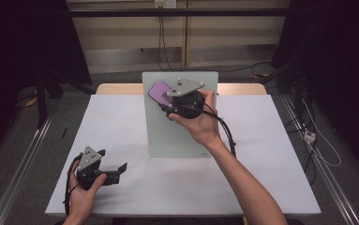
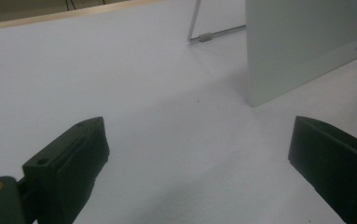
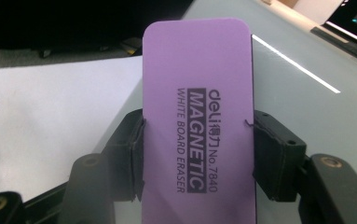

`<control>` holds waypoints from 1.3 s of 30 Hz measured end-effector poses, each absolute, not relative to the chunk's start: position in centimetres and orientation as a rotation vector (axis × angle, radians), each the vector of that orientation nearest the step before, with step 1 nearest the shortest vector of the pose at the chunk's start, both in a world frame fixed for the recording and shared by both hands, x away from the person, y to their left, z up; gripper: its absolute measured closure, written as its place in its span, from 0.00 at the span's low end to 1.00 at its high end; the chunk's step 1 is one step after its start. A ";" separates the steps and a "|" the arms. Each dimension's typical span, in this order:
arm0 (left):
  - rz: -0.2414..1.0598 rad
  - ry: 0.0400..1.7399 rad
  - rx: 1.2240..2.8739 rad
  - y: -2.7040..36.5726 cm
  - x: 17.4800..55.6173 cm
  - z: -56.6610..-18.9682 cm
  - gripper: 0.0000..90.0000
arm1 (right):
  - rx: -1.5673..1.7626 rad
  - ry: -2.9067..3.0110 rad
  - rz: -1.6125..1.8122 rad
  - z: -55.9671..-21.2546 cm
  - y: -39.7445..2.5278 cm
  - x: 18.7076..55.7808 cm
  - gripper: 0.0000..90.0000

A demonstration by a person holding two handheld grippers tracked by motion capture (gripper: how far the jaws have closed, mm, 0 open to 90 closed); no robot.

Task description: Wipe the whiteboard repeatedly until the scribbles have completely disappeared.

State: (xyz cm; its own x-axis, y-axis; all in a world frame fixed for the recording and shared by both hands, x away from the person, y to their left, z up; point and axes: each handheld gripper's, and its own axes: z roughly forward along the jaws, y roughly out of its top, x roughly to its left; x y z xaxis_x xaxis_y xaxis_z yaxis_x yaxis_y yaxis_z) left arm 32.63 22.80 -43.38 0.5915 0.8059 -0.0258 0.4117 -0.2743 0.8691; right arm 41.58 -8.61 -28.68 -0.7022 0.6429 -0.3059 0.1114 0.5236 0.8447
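A purple magnetic whiteboard eraser [image 3: 197, 126] is clamped across its width by my right gripper [image 3: 198, 154], both jaws pressing its long sides. In the high view the eraser [image 1: 159, 91] lies against the upper left part of a pale grey whiteboard [image 1: 182, 136] that stands tilted on the table, with the right gripper [image 1: 168, 104] held over the board by a hand. My left gripper [image 1: 116, 168] rests low at the table's near left, jaws wide apart and holding nothing. In the left gripper view, the left gripper [image 2: 197, 158] faces the board's lower corner [image 2: 302, 51] across bare white tabletop.
The white table surface [image 1: 121, 126] spreads around the board. The board's metal stand leg [image 2: 204, 36] shows behind it. Cables [image 1: 317, 140] trail on the floor at the right, and dark stands flank the table at both sides.
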 end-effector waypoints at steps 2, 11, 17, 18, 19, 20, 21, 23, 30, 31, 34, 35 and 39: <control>0.536 0.978 1.895 22.8 32.6 -43.4 0.05 | 0.601 2.175 1.132 -29.2 -8.0 41.5 0.46; 0.538 0.978 1.896 23.0 32.6 -43.3 0.05 | 0.558 2.256 1.123 -31.8 -5.8 40.9 0.46; 0.537 0.980 1.891 23.0 32.6 -43.3 0.05 | 0.559 2.281 1.138 -32.3 -5.5 40.8 0.46; 0.536 0.980 1.889 23.0 32.6 -43.4 0.05 | 0.557 2.270 1.137 -32.1 -5.6 40.9 0.46; 0.540 0.982 1.885 23.0 32.5 -43.4 0.05 | 0.566 2.259 1.136 -31.8 -5.9 40.9 0.46; 0.544 0.980 1.893 23.1 32.5 -43.3 0.05 | 0.571 2.243 1.133 -31.4 -6.2 40.9 0.46; 0.543 0.984 1.890 23.2 32.5 -43.3 0.05 | 0.581 2.224 1.128 -31.0 -6.5 40.9 0.46; 0.545 0.986 1.877 23.2 32.4 -43.2 0.05 | 0.611 2.192 1.138 -30.3 -7.2 41.0 0.46; 0.537 0.982 1.886 23.1 32.4 -43.3 0.05 | 0.672 2.090 1.133 -28.3 -10.1 41.1 0.46; 0.536 0.979 1.893 23.1 32.4 -43.3 0.05 | 0.680 2.076 1.128 -28.1 -10.6 41.1 0.46; 0.537 0.980 1.893 23.0 32.4 -43.3 0.05 | 0.703 2.046 1.122 -27.4 -12.0 41.0 0.46; 0.536 0.981 1.892 23.0 32.4 -43.3 0.05 | 0.707 2.039 1.118 -27.3 -12.4 41.0 0.46; 0.539 0.983 1.892 23.1 32.4 -43.3 0.05 | 0.707 2.048 1.118 -27.7 -13.0 40.8 0.46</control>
State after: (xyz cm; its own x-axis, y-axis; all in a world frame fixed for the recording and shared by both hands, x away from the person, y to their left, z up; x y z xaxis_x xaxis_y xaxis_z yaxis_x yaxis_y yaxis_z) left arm 32.37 23.06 -43.29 0.5877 0.8086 -0.0268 0.4124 -0.2709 0.8698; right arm 40.81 -12.96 -27.70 -0.6141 0.7260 -0.3096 0.1322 0.4814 0.8665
